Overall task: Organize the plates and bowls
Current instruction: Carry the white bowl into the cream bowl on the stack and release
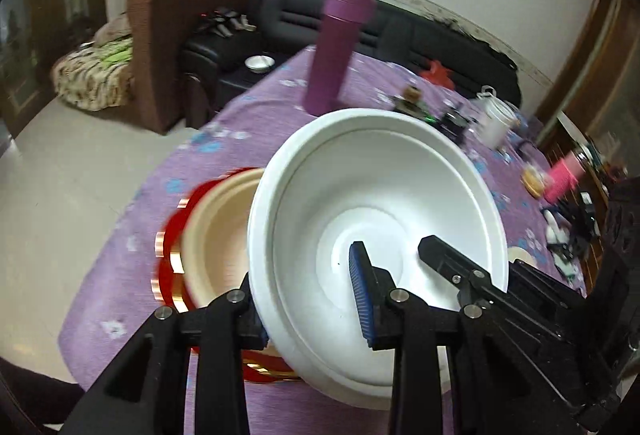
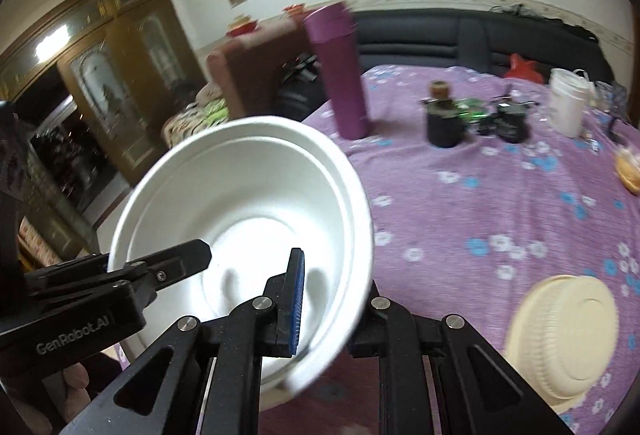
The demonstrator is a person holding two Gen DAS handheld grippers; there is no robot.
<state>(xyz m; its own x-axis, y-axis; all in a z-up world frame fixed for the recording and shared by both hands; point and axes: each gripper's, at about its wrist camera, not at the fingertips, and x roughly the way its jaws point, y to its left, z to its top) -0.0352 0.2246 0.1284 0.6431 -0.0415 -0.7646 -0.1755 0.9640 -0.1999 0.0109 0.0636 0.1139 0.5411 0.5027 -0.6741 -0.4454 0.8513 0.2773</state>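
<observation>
A white foam bowl (image 1: 384, 187) hangs tilted over the purple-clothed table (image 1: 248, 115), and both grippers hold it. My left gripper (image 1: 308, 287) is shut on its near wall, blue pad inside, the other finger outside and partly hidden. In the right wrist view my right gripper (image 2: 334, 275) is shut on the white bowl (image 2: 248, 187) at another part of the wall, one finger behind it. Just left of the held bowl, a beige bowl (image 1: 216, 235) sits on a red plate with a gold edge (image 1: 168, 263). Another beige bowl (image 2: 560, 339) lies upside down on the cloth at lower right.
A tall purple flask (image 2: 344, 75) stands near the table's far edge. Small dark pots (image 2: 444, 123), a white tub (image 2: 568, 103) and other clutter line the back right. A black sofa (image 1: 304, 11) and a brown chair (image 1: 176, 19) stand beyond the table.
</observation>
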